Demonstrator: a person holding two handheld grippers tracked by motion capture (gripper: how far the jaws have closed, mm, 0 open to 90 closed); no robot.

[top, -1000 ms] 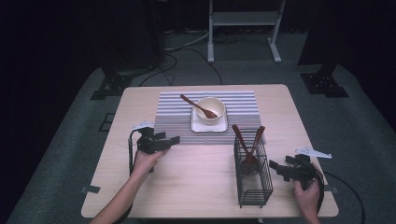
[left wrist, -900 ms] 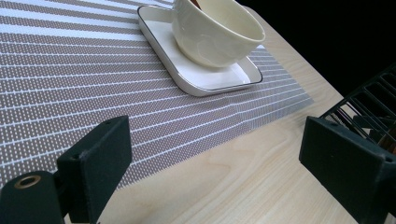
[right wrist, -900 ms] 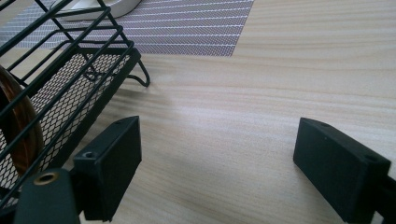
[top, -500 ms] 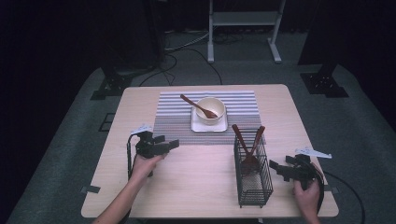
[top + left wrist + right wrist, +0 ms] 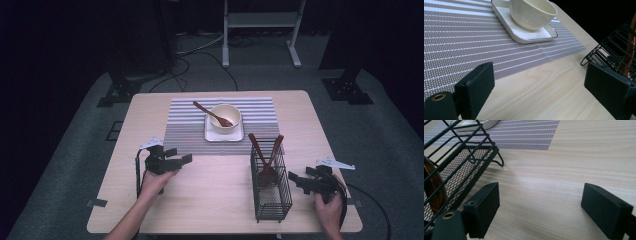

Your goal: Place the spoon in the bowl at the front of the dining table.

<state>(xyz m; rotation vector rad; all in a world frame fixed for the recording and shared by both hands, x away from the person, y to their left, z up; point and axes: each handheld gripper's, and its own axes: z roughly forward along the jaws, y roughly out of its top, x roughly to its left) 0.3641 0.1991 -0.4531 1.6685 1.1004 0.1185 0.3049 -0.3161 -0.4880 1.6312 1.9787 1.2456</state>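
Dark flooring surrounds a pale wooden table (image 5: pixel 220 200) with a striped placemat (image 5: pixel 185 125). On the mat a cream bowl (image 5: pixel 226 116) sits on a small white tray (image 5: pixel 212 135), a wooden spoon (image 5: pixel 212 114) resting in it. Right of centre, a black wire caddy (image 5: pixel 271 187) keeps two wooden utensils (image 5: pixel 265 155) upright, apparently for easy picking. Left gripper (image 5: pixel 175 159) and right gripper (image 5: pixel 296 179) both rest low, jaws spread and empty, the right just beside the caddy.

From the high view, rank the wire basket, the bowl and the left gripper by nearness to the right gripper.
1. Wire basket, just left of the right gripper.
2. Bowl, farther back on the striped mat.
3. Left gripper, across the table.
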